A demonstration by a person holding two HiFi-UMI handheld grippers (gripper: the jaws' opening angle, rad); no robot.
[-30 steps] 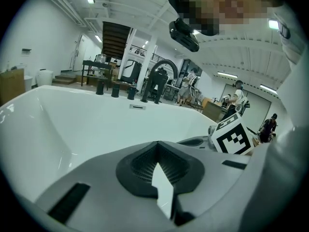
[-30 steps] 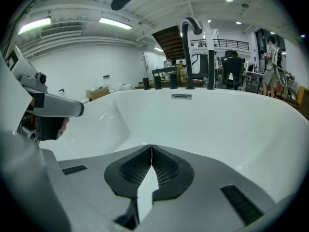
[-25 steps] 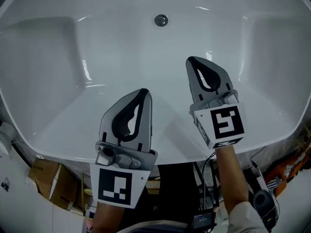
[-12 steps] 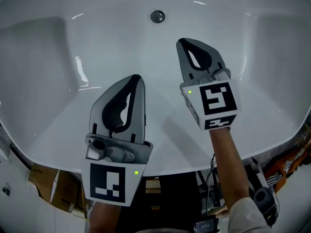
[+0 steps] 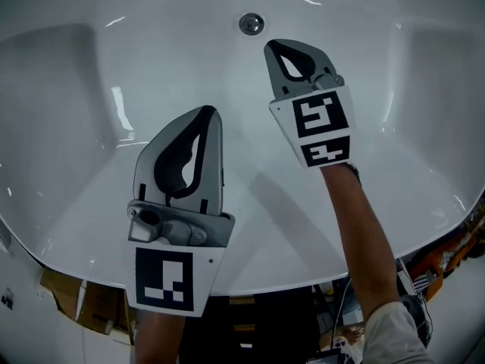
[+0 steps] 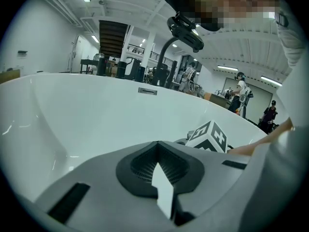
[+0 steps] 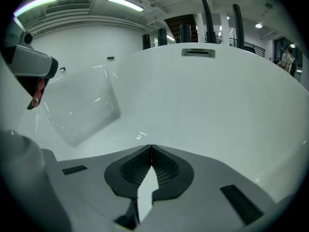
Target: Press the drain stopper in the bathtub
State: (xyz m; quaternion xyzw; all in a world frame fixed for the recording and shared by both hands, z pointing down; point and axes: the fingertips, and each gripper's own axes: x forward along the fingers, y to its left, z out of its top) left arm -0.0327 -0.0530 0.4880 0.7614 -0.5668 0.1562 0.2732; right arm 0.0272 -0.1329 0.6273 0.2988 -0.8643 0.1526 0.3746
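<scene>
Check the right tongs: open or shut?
Shut. In the right gripper view the right tongs show tips touching with nothing between, only the bathtub beyond.

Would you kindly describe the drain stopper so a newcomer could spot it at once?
Start with the white bathtub that fills the head view. Near that view's top edge, just beyond the right gripper, sits the drain stopper: a small round metallic disc, the only dark mark on the white surface.
</scene>
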